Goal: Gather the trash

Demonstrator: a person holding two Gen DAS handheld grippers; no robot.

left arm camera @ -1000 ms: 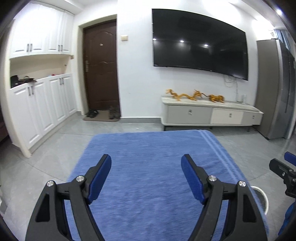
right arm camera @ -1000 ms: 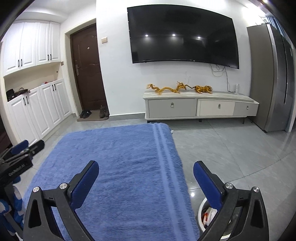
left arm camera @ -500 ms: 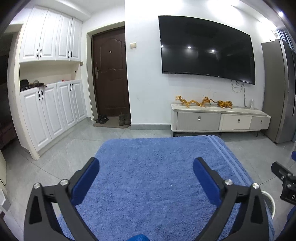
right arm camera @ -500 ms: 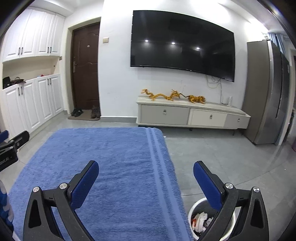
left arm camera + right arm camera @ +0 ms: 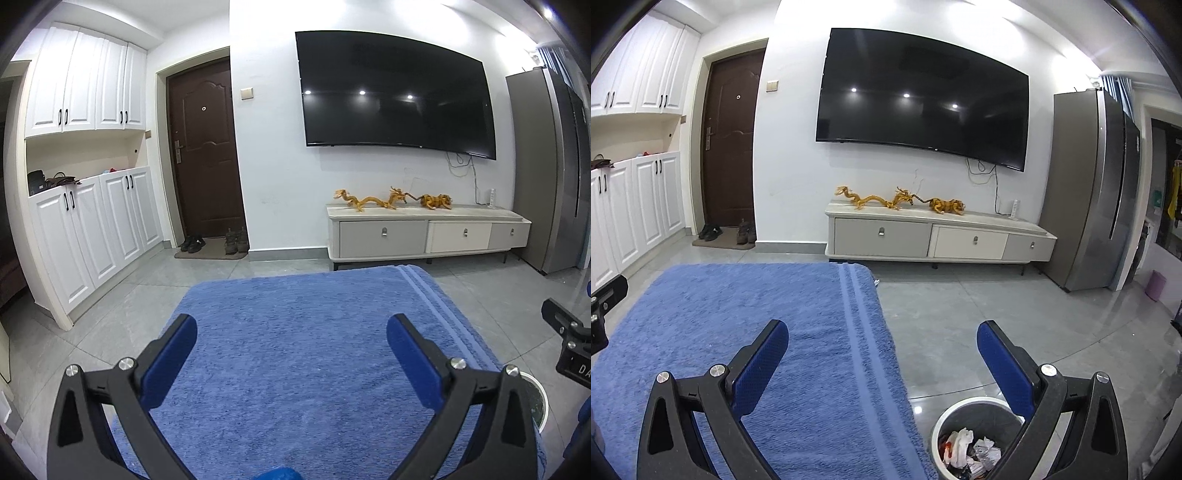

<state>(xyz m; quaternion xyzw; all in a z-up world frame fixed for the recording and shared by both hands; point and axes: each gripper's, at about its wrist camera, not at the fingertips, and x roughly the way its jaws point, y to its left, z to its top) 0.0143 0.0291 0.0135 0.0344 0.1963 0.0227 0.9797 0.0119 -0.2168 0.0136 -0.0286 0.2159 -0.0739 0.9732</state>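
Observation:
A round white trash bin (image 5: 975, 435) stands on the floor by the right side of the blue towel-covered table (image 5: 757, 332); crumpled paper and wrappers (image 5: 971, 450) lie inside it. My right gripper (image 5: 882, 354) is open and holds nothing, its right finger above the bin. Over the towel (image 5: 303, 350), my left gripper (image 5: 291, 350) is open wide with nothing between its blue pads. The bin's rim (image 5: 535, 384) peeks out at the lower right of the left wrist view. No loose trash shows on the towel.
A TV cabinet (image 5: 938, 236) with gold dragon figures stands against the far wall under a large TV (image 5: 923, 103). A grey fridge (image 5: 1097, 192) is at the right, white cupboards (image 5: 92, 221) and a brown door (image 5: 207, 155) at the left. Grey tiled floor surrounds the table.
The left gripper's jaws have spread wider and its view has swung left. The right wrist view has turned right, so the bin and its trash show more fully.

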